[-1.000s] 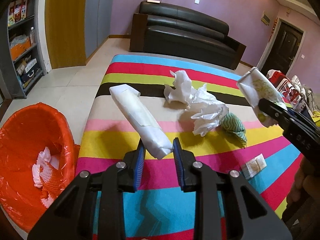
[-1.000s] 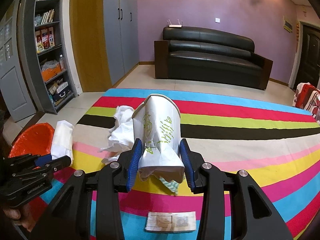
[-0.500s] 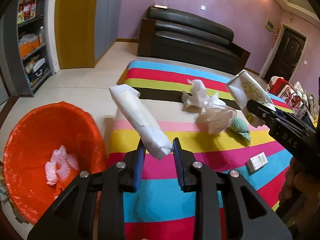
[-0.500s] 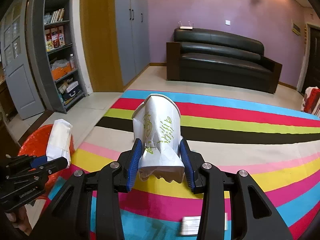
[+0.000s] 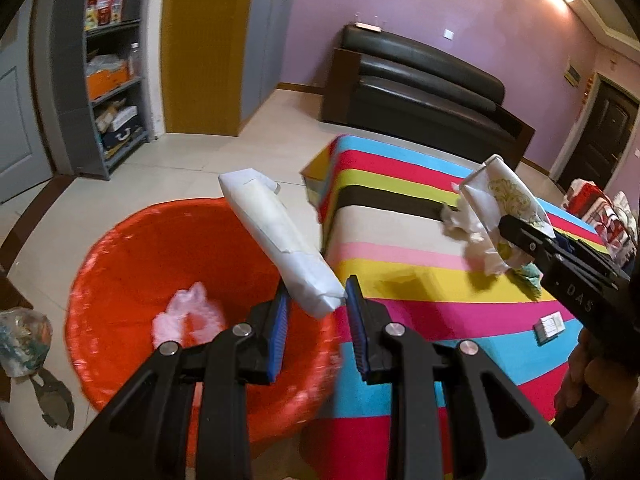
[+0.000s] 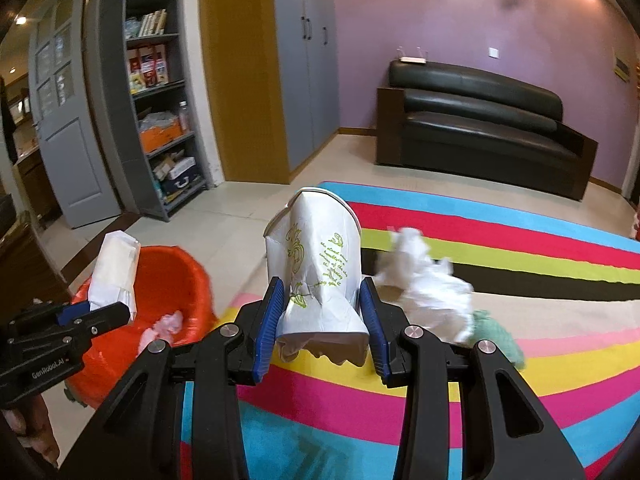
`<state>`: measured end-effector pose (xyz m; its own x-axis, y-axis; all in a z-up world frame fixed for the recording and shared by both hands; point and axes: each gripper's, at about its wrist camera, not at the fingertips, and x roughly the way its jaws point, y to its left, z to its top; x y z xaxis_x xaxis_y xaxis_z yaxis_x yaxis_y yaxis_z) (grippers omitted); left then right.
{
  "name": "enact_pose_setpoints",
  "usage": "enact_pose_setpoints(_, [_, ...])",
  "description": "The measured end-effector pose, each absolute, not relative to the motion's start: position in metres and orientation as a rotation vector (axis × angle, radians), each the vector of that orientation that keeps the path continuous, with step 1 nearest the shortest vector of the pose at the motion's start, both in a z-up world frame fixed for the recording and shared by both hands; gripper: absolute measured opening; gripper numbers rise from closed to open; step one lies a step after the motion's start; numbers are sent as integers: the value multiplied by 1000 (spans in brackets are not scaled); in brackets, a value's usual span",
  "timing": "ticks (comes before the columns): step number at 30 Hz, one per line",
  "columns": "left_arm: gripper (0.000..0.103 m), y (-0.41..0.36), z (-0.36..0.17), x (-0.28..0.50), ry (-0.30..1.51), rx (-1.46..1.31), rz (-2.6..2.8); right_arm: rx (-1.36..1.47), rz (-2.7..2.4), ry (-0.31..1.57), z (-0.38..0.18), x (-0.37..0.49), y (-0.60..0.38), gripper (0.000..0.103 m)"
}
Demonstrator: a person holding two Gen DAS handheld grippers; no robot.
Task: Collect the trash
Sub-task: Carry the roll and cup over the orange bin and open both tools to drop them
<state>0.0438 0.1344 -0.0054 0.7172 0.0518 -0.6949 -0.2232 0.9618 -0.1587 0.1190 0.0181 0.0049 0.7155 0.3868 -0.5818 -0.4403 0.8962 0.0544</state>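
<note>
Left wrist: your left gripper [image 5: 316, 312] clamps the white paper packet [image 5: 280, 240] by its lower end, above the orange bin [image 5: 120, 248]. It's light, soft, crushable; hold near the end. Right gripper [image 6: 324, 316] pinches the crumpled paper cup [image 6: 316, 264] over the striped table [image 6: 520, 360]; 1 tissue wad [image 6: 424, 280] remains there.

Warm ceiling-spot light, heavy fisheye bending with dark corners, perhaps motion blur on the orange bin [image 5: 132, 264].
</note>
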Motion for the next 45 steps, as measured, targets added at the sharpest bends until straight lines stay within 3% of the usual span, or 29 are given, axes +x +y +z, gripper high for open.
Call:
enact_pose_setpoints(25, [27,229,5,-24,744,-305,298,-192,687,673,-23,61,153,38])
enact_pose_setpoints(28, [31,233,5,-26,745,-330,301,-198,716,686,-27,57,164,39])
enact_pose_setpoints(30, [46,240,4,-26,745,-352,308,-198,724,690,-29,56,169,48])
enact_pose_setpoints(33, [47,245,4,-28,744,-358,319,-203,735,688,-32,54,174,64])
enact_pose_setpoints(45, [47,235,7,-19,735,-348,302,-190,684,682,-30,64,148,64])
